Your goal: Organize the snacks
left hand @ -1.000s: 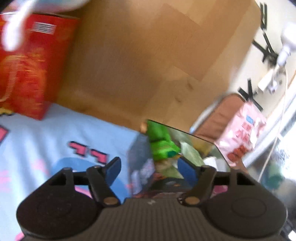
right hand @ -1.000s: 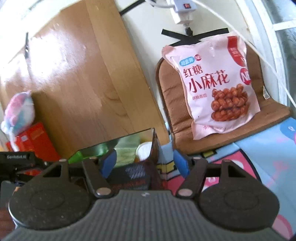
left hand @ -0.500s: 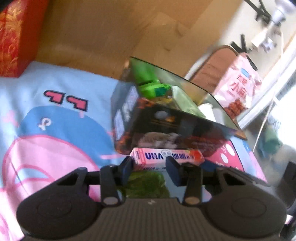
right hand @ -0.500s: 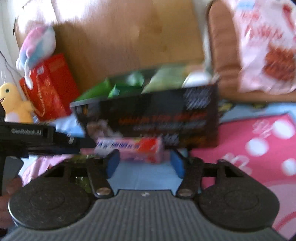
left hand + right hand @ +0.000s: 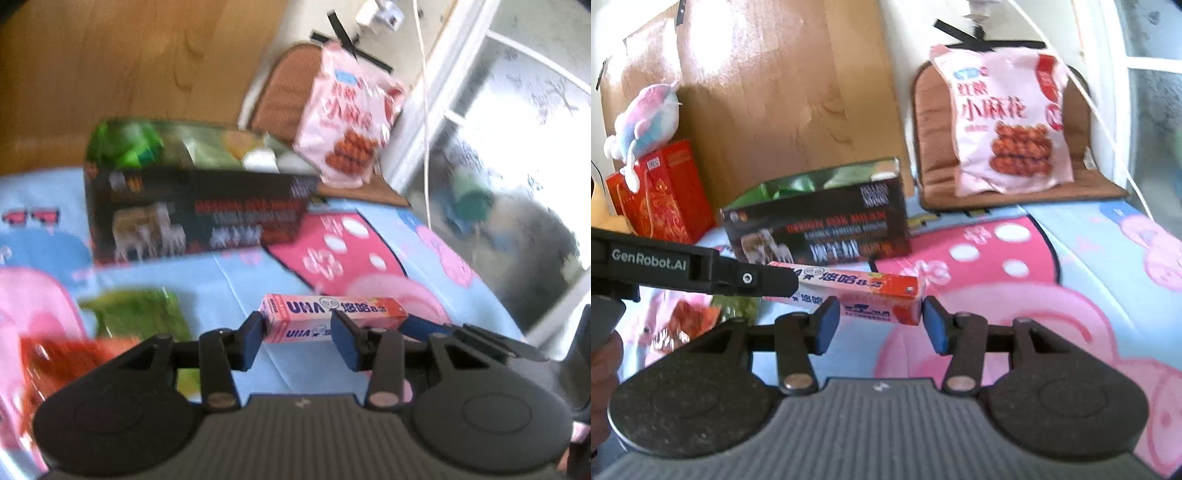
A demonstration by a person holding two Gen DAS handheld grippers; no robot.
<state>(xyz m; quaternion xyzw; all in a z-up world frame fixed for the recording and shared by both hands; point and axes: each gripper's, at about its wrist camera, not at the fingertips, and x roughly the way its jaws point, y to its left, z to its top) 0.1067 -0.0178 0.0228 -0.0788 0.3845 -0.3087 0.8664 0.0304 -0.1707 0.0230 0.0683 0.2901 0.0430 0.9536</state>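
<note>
Since half a second ago, both views are being pulled back from the black box (image 5: 816,225), so that the pink candy box (image 5: 871,295) is now being seen well clear of it, on the cartoon-printed sheet (image 5: 1052,295). Candy box is lying flat, lengthwise across both views. Left gripper (image 5: 301,338) is being held with its jaws apart around the candy box's left end; contact with the blue pads cannot be told, blur. Right gripper (image 5: 881,325) is being held spread around the right end, a small gap showing on each side. Black box is standing open-topped behind, green packets showing inside. Pink snack bag (image 5: 1008,122) is being propped against a brown cushion (image 5: 931,147), back right. Green packet (image 5: 136,314) and red packet (image 5: 62,354) are lying on the sheet, near left. Red box (image 5: 661,192) is standing by the wooden board (image 5: 783,92), a plush toy (image 5: 646,118) sitting on top.
</note>
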